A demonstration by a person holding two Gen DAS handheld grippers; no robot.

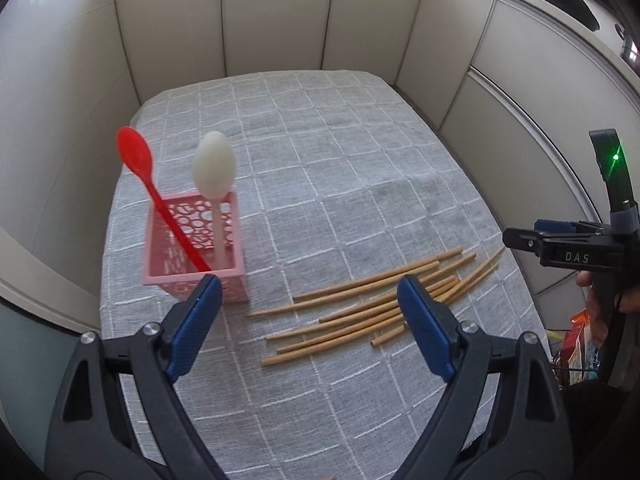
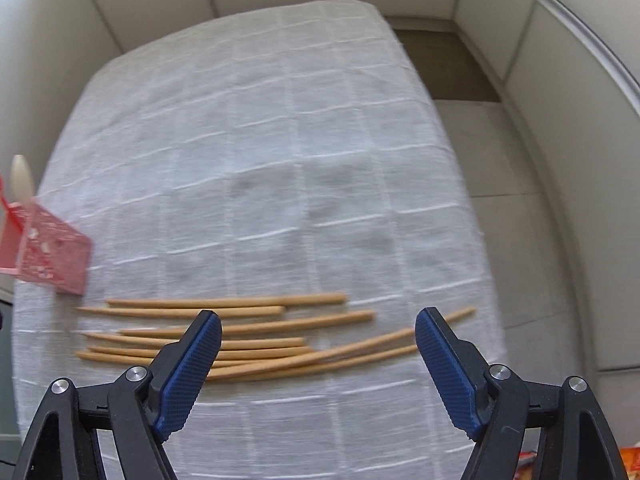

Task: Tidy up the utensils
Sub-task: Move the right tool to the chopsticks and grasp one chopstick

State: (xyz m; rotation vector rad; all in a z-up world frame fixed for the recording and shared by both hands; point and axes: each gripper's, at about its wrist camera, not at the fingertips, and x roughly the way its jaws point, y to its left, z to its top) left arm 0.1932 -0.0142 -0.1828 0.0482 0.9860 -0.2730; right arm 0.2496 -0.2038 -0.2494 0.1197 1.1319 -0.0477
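Right, the left gripper [image 1: 310,296] has its blue fingers [image 1: 198,320] spread wide with nothing between them, hovering over the counter [image 1: 320,152]. Under that gap and a touch to the right, the chopsticks [image 1: 360,300] lie loose on the grey checked cloth [image 1: 340,128], roughly side by side, a few crossing at the far ends. Just off the left finger stands the pink basket [image 1: 192,276], upright on the cloth. In it, a red spoon [image 1: 136,160] leans away to the left, bowl up, and a white spoon [image 1: 214,168] stands almost straight, bowl up too.

Over to the right gripper [image 2: 318,334]: fingers [image 2: 188,368] wide apart as well, holding nothing, poised above the near ends of the chopsticks [image 2: 224,304], which run left to right across its view. The basket [image 2: 56,260] sits at the far left edge there, near the tips of the chopsticks, with the white spoon [image 2: 22,178] poking up. From the left camera, the right gripper [image 1: 532,240] shows side-on at the counter's right edge. Pale panels [image 1: 276,16] wall in the counter behind.
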